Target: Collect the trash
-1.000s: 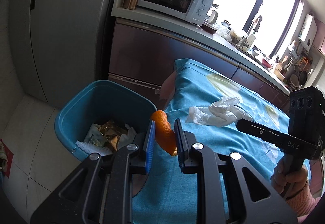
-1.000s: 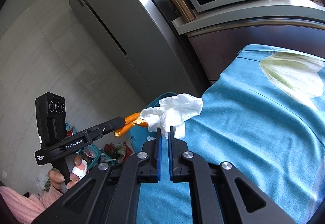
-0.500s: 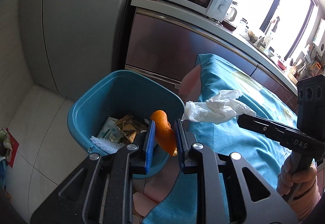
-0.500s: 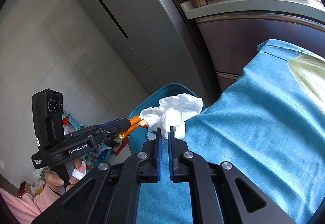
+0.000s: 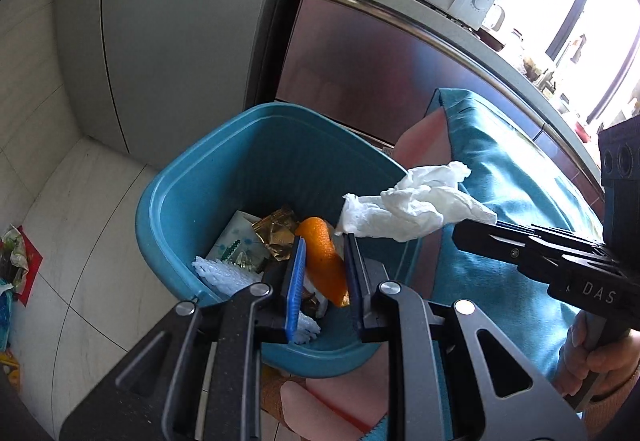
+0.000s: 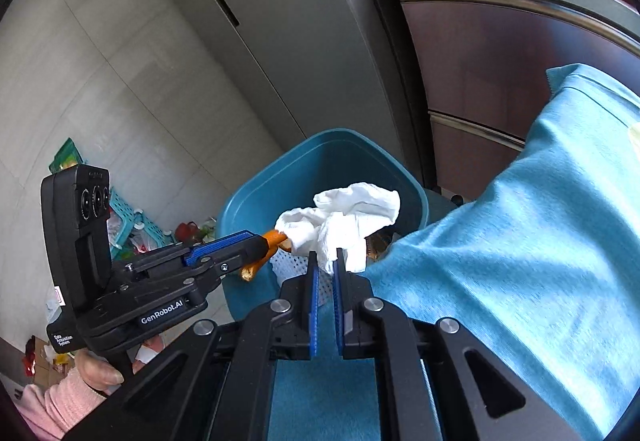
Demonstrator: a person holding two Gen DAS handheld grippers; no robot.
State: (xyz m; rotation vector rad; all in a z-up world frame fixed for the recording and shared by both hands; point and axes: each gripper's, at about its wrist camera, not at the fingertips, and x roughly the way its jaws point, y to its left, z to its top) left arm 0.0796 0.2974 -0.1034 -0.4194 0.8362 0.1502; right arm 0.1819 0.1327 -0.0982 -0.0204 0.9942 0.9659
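The left wrist view looks straight down into the blue bin (image 5: pixel 168 209), showing what the other view mostly hides: a gold wrapper (image 5: pixel 276 233), a printed packet (image 5: pixel 236 247) and white foam netting (image 5: pixel 224 275) at the bottom. The left gripper (image 5: pixel 323 261) is clamped on an orange peel (image 5: pixel 322 257), which sits between its pads above the bin's inside. A second ago the peel hung over the cloth edge beside the bin.

The right wrist view shows the floor clutter by the wall, the fridge (image 6: pixel 280 33), and the blue tablecloth (image 6: pixel 520 261) beside the bin. The right gripper (image 6: pixel 325 265) pinches the lower edge of a crumpled tissue (image 6: pixel 344 221), its pads only slightly parted. The tissue, formerly over the cloth, now hangs above the bin's rim, touching the peel's tip.
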